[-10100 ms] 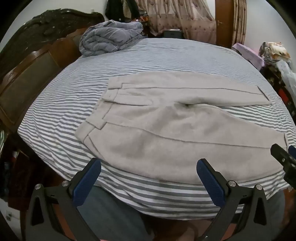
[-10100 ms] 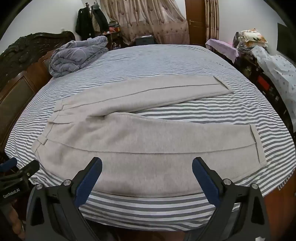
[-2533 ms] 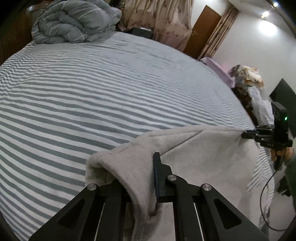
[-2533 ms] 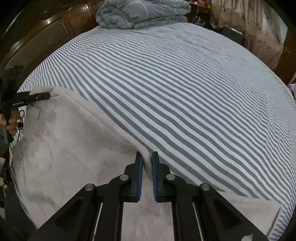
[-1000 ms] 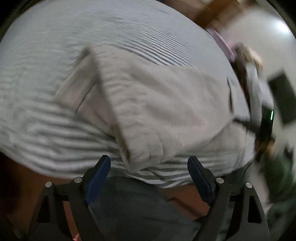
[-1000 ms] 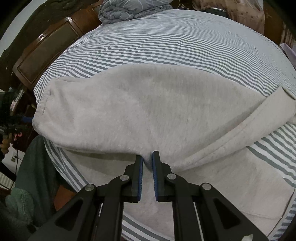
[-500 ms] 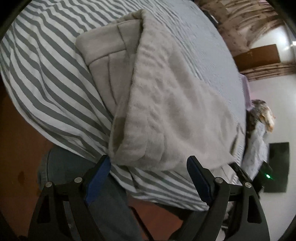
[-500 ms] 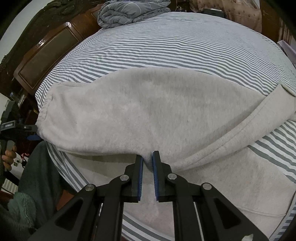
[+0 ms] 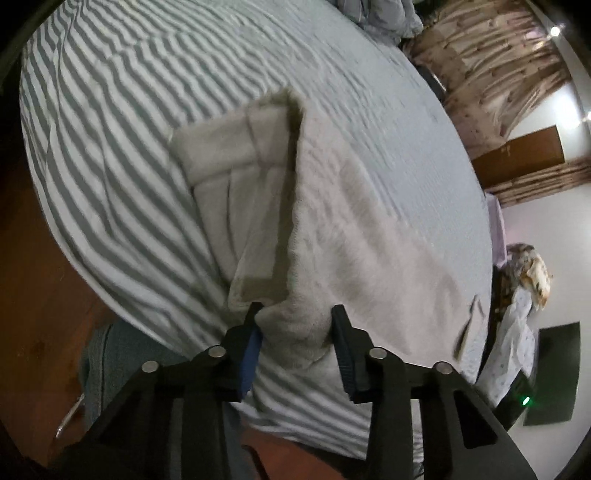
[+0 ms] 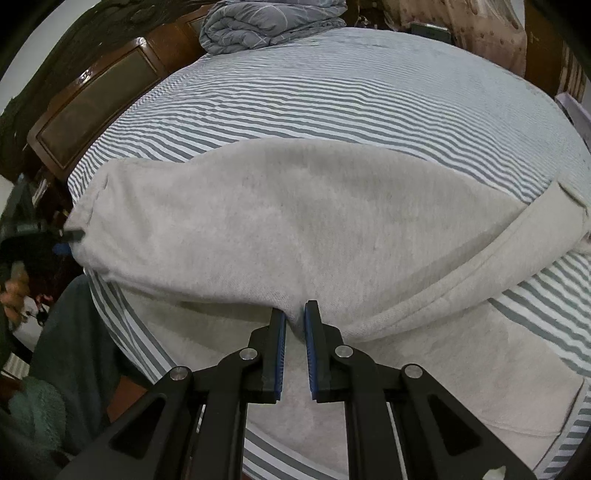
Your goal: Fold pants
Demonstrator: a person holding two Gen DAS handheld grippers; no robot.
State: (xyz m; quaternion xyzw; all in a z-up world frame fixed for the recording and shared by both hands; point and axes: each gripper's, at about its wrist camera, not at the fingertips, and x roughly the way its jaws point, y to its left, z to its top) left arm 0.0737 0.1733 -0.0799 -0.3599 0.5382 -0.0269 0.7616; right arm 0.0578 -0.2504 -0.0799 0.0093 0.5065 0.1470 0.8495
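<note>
Left wrist view: the left claw (image 9: 295, 314), spread wide half a second ago, is now closing, its jaws flanking a bunched corner of the grey pants (image 9: 351, 229) at the near edge of the striped bed (image 9: 110, 129); the waistband corner lies folded beneath. Curtains (image 9: 487, 66) and a door (image 9: 517, 155) stand beyond. Right wrist view: the right claw (image 10: 294, 314) stays pinched on the folded edge of the pants (image 10: 295, 221), unchanged. A folded quilt (image 10: 266, 18) rests by the headboard (image 10: 96, 99); nothing blocks the garment.
</note>
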